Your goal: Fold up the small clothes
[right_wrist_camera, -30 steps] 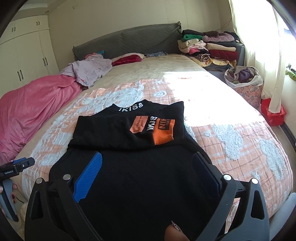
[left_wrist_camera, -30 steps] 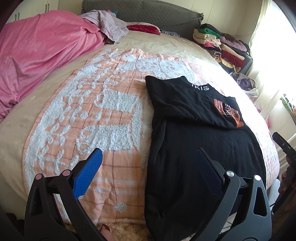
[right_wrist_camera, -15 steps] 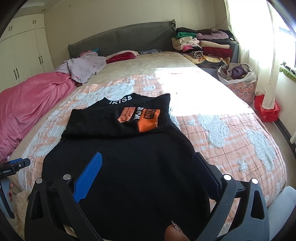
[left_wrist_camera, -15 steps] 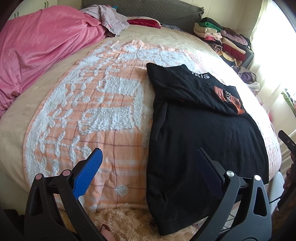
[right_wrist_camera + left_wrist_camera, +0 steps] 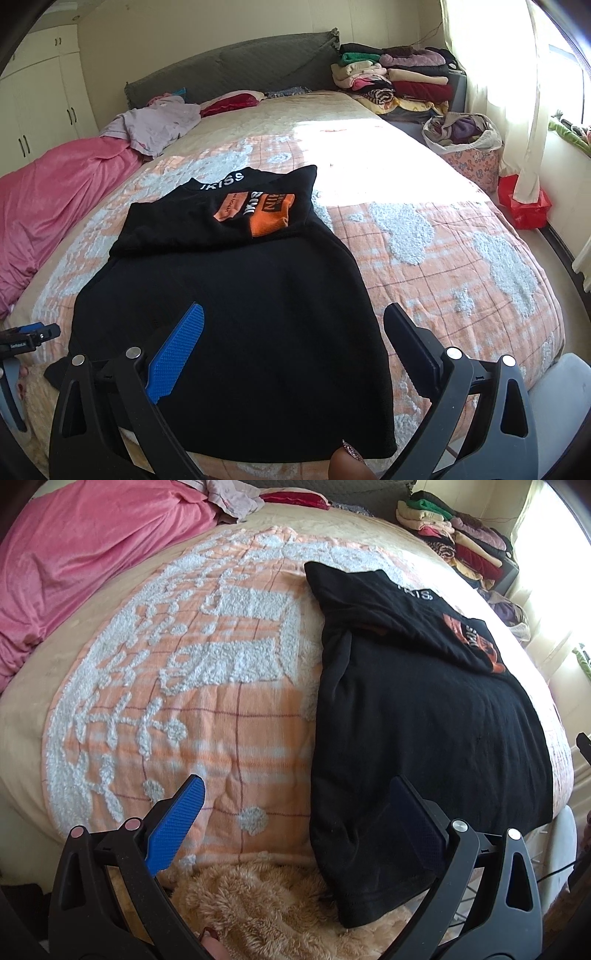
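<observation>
black top [image 5: 236, 314] flat on bed [image 5: 424, 184] w/ upper part folded down, left hand-held gripper [image 5: 295, 805] spread wide over its edge, right hand-held gripper [image 5: 295, 325] spread too, both holding nothing

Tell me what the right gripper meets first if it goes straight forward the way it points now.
Most likely the black shirt: the open right gripper points at its lower half, spread on the bed's orange blanket. Nothing shows in between, though depth is hard to judge.
</observation>
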Available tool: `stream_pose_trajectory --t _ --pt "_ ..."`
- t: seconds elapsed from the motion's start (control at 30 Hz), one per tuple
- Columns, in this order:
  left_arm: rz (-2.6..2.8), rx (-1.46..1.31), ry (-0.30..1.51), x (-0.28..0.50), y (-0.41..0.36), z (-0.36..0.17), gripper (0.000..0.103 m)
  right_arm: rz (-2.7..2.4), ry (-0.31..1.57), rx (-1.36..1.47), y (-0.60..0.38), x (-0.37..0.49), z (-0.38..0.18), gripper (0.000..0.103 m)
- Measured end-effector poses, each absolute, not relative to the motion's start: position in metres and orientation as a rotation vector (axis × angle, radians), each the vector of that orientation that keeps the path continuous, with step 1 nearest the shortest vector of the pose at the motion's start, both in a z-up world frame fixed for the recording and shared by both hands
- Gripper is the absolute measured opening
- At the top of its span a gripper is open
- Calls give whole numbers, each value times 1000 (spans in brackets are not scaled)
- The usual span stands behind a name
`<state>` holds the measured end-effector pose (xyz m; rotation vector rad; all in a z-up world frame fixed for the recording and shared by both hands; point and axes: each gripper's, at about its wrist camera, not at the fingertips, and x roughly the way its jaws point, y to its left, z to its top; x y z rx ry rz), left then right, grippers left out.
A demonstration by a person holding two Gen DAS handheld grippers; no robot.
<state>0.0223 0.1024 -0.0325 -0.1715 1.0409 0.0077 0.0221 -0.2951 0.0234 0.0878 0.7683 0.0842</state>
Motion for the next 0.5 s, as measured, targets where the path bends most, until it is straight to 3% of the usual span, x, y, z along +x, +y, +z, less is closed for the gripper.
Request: stream_pose_trajectory --t 0.5 --pt "-81 -171 1187 23 83 -57 93 60 865 110 -324 4 -6 97"
